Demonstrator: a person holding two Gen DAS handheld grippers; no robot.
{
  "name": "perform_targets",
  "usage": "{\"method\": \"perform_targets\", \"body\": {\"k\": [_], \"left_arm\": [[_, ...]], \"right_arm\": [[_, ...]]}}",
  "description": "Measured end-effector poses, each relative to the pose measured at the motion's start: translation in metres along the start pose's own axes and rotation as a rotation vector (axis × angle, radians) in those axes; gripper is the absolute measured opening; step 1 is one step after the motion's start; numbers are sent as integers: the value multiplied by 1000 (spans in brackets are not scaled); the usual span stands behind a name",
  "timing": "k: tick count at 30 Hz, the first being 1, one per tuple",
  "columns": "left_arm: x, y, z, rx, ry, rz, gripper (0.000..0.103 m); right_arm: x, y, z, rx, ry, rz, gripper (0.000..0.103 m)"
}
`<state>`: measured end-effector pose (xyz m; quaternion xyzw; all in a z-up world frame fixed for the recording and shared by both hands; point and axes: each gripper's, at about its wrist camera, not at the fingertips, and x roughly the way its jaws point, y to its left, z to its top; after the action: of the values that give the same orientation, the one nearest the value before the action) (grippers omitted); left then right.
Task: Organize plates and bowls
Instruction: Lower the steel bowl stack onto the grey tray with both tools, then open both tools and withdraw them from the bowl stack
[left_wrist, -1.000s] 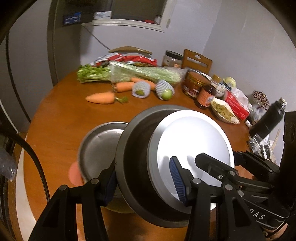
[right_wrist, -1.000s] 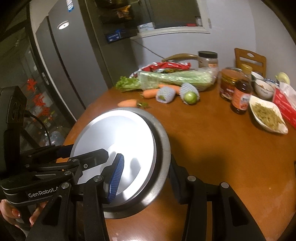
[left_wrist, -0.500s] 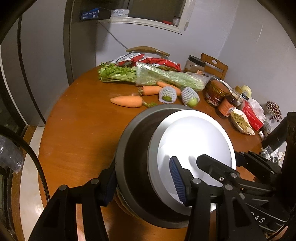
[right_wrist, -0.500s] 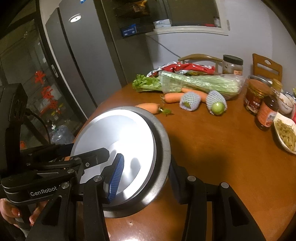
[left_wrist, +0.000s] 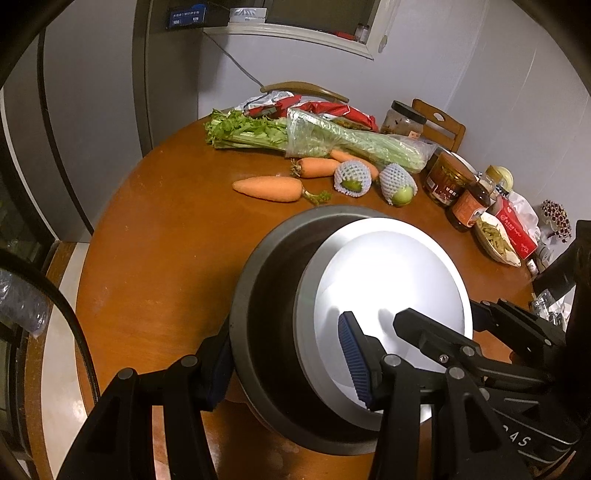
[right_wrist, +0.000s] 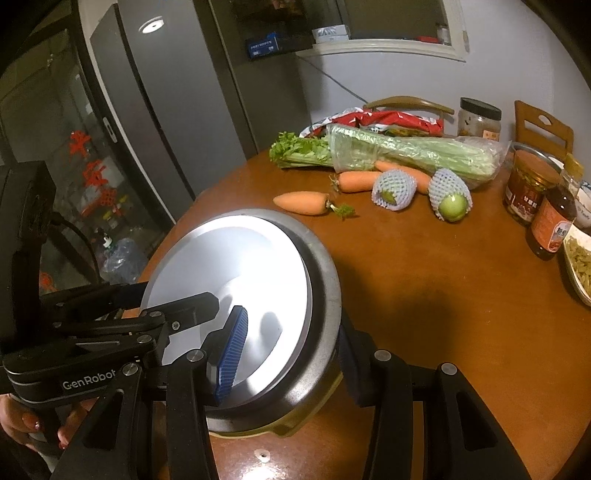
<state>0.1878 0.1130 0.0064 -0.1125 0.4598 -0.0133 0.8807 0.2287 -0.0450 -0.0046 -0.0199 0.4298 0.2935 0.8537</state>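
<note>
I hold a stack of metal dishes between my two tools: a pale flat plate (left_wrist: 391, 295) nested in a darker steel bowl (left_wrist: 273, 332), tilted, over the near edge of the round wooden table (left_wrist: 166, 229). My left gripper (left_wrist: 288, 358) is clamped on the bowl's rim, one blue pad inside, the other outside. My right gripper (right_wrist: 288, 343) grips the opposite rim of the same stack likewise. Beyond the bowl lie a carrot (left_wrist: 267, 189), two netted fruits and bagged celery (left_wrist: 332, 138); jars stand right of it
</note>
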Motion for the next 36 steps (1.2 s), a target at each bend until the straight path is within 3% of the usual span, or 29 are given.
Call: {"method": "perform_targets", "body": {"k": [21,36], "left_arm": [[20,5,-5,3,31,27,52],[20,6,-5,13,10,34,53]], "right_arm": [[18,1,-10,-11,36,-19,48],[21,3,-11,-26,41,-46,48]]}}
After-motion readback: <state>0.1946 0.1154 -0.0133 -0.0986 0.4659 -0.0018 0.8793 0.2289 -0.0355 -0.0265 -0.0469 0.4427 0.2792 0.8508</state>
